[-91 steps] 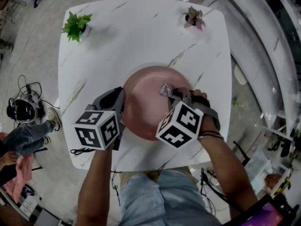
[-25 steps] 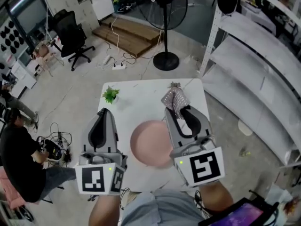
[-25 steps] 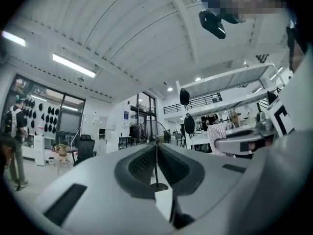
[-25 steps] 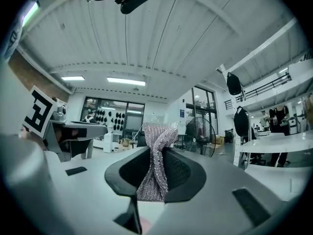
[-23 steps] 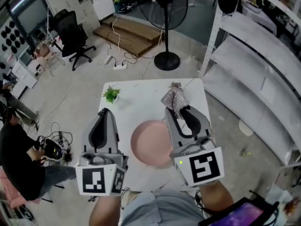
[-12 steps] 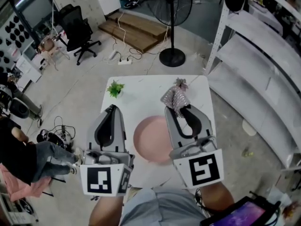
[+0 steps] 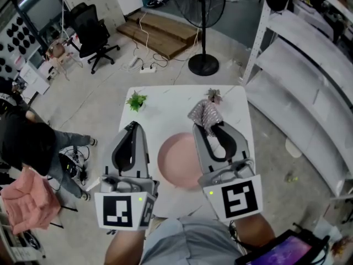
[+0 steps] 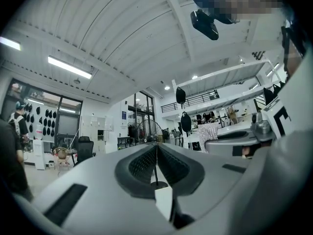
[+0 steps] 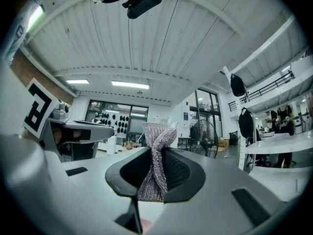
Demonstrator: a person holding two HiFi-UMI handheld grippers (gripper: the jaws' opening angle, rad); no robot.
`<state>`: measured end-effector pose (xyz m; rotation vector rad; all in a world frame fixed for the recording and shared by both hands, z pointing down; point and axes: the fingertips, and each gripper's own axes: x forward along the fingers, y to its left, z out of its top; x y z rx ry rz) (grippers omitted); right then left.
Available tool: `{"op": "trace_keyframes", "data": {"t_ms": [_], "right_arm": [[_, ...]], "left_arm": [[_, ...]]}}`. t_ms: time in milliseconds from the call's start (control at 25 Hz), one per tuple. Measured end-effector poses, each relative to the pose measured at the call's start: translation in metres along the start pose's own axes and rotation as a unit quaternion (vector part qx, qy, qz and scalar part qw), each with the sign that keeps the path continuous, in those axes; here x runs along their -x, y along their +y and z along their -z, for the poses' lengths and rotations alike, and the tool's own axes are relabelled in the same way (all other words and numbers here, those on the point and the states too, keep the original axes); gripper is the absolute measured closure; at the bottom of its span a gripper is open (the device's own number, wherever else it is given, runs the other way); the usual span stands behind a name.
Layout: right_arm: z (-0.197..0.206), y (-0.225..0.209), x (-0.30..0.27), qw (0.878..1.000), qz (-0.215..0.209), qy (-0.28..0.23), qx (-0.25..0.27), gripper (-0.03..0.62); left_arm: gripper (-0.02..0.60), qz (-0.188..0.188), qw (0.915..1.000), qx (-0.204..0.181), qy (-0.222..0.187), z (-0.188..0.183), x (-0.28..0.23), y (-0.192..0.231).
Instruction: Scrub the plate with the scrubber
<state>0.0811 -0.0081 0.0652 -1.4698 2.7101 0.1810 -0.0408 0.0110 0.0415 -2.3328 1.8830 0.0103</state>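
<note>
I am holding both tools up, well above the white worktop (image 7: 165, 120), and both tool cameras are looking out across the room rather than down.

The right tool (image 9: 157, 153) is clenching the scrubber (image 9: 156, 151), a silvery mesh pad. It is twisting between the two ribbed pads, and its top edge is sticking out past the tips. In the head view it is showing as a crumpled grey tuft at the front of that tool.

The left tool (image 8: 156, 148) is pressing its jaws together with nothing between them; only a thin line is showing where the pads are meeting.

The pink plate (image 7: 176, 162) is lying flat on the worktop, apart from both tools, and from my head camera it is appearing between them. Nothing is touching it.

A green potted plant (image 7: 135, 100) is standing near the far left corner of the worktop and a small reddish plant (image 7: 214, 95) near the far right corner. Beyond, a pedestal fan (image 7: 204, 4) and an office chair (image 7: 91, 29) are standing on the floor, white shelving (image 7: 298, 54) is running along the right, and a person (image 7: 27, 139) is sitting at the left.
</note>
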Motion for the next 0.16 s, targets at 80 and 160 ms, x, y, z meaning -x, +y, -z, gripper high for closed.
{"op": "trace_keyframes", "data": {"t_ms": [80,160], "right_arm": [[0.0006,0.0006,0.0005,1.000,0.000,0.000,0.000,0.507],[0.0007,0.0009,0.0011,1.000,0.001,0.000,-0.001,0.507]], "left_arm": [[0.571,-0.001,1.0000,0.000,0.004,0.0021,0.0013,0.0001],[0.571,-0.002,1.0000,0.000,0.010,0.0049,0.0028,0.0001]]}}
